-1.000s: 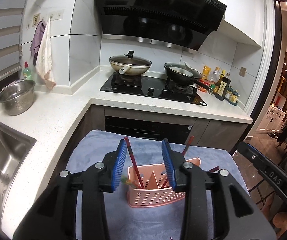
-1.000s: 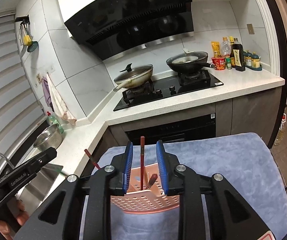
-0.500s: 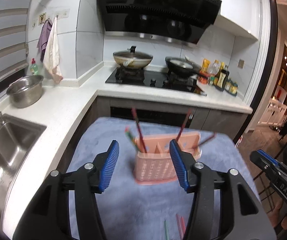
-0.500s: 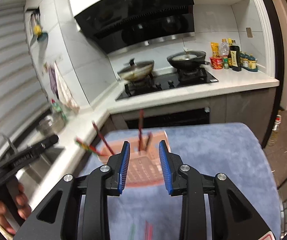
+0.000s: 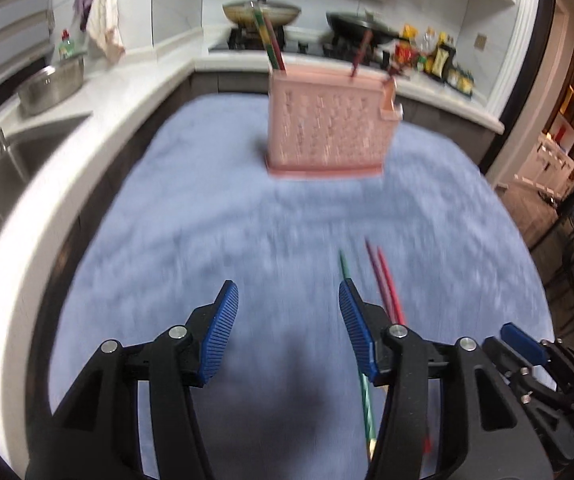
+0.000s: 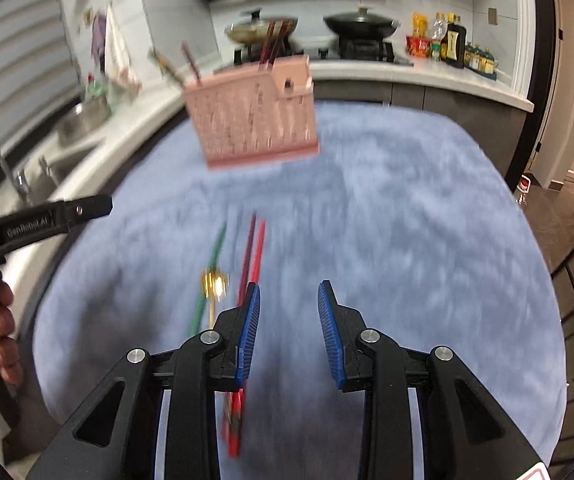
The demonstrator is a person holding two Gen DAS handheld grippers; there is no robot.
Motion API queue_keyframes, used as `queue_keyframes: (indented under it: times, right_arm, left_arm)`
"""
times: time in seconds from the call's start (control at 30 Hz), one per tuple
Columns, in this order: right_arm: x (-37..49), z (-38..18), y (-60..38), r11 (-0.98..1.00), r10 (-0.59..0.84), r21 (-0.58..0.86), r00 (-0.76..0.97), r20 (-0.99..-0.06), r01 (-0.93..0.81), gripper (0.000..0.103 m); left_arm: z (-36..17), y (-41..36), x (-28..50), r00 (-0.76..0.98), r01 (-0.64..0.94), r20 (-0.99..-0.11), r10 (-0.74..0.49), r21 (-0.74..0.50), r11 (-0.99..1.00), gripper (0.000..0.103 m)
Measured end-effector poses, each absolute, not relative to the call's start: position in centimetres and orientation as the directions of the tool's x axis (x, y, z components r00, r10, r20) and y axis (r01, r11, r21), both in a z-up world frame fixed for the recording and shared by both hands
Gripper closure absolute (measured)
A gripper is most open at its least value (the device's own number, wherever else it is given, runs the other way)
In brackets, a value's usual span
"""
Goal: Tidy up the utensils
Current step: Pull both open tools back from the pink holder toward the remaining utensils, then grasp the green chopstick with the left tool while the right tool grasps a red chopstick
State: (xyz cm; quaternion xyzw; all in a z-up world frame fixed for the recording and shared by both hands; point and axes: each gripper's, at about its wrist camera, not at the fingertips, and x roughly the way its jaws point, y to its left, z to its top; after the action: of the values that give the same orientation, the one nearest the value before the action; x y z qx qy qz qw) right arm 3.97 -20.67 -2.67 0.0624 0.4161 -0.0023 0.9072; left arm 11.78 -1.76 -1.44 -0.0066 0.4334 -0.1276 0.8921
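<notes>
Standing upright on the blue-grey cloth (image 5: 215, 216) toward 12 o'clock, the pink perforated utensil holder (image 5: 327, 128) has several chopsticks poking from its top, while a green chopstick (image 6: 211, 268) and a red pair (image 6: 253, 256) lie loose on the cloth nearer the grippers. The left gripper (image 5: 287, 332) hangs over the cloth with jaws spread wide and empty, the green chopstick running under its right finger. The right gripper (image 6: 289, 328) is likewise parted and empty, the red pair passing beneath its left finger at 9 o'clock.

pink holder (image 5: 325, 128), blue cloth (image 5: 215, 240), green chopstick (image 6: 211, 264)
</notes>
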Motion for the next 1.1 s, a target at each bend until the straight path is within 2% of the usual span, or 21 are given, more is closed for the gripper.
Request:
queue_keyframes:
  times: [0.1,0.43,1.1]
  right_arm:
    - [2.6,-5.1,-19.8,0.986,0.099,0.16,0.596,-0.796,0.05,0.073]
    - [0.8,-8.0,-17.7,0.987,0.129,0.162,0.524,-0.842,0.018,0.073]
    - [1.7,-9.1,-17.7,0.989,0.114,0.147,0.51,-0.853,0.025,0.073]
  left_arm:
    - [-3.3,-1.9,10.1,0.555,0.236,-0.795,-0.244,-0.131,0.963,0.053]
    - [-6.5,-3.0,7.3,0.46,0.278,-0.845,-0.273,-0.155,0.948,0.053]
    - [-8.1,-5.2,6.6,0.38,0.355,-0.872,-0.309,-0.171,0.919,0.053]
